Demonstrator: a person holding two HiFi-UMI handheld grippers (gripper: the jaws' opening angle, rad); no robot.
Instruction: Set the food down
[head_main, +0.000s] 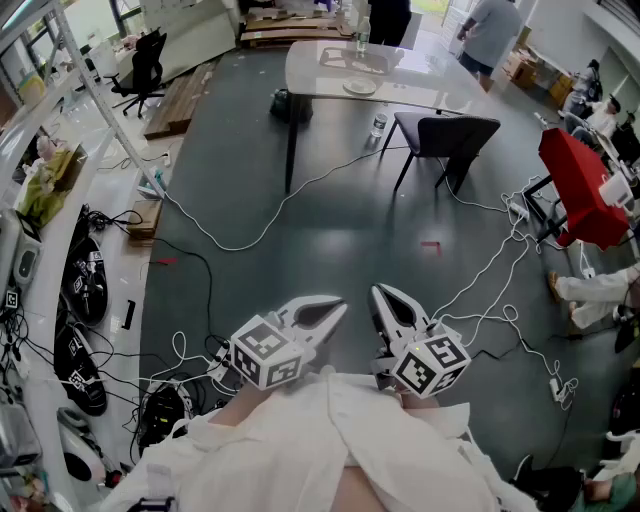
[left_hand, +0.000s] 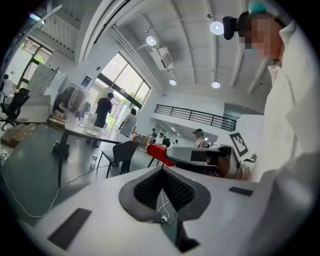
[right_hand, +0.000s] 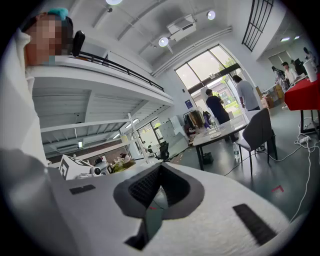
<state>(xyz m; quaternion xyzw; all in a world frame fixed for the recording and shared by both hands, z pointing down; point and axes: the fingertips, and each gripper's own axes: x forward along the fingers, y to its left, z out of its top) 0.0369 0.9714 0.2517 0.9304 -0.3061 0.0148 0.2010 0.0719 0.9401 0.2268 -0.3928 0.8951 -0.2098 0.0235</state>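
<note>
**Hall floor lies between the shut tongs and the far desk**

Dark grey and glossy, the floor is crossed by white cables that loop from the left shelving toward the right. The pale desk stands well away at the far end. On it sits a plate; whether food lies on it cannot be told at this range. A dark chair stands just beside the desk, with a bottle on the floor near its legs and a black bag under the desk's left end. A red-covered stand is at the right. People stand beyond the desk.

The left tongs and right tongs are held close to the person's white-sleeved chest. Each has its jaws together with nothing between them.
</note>
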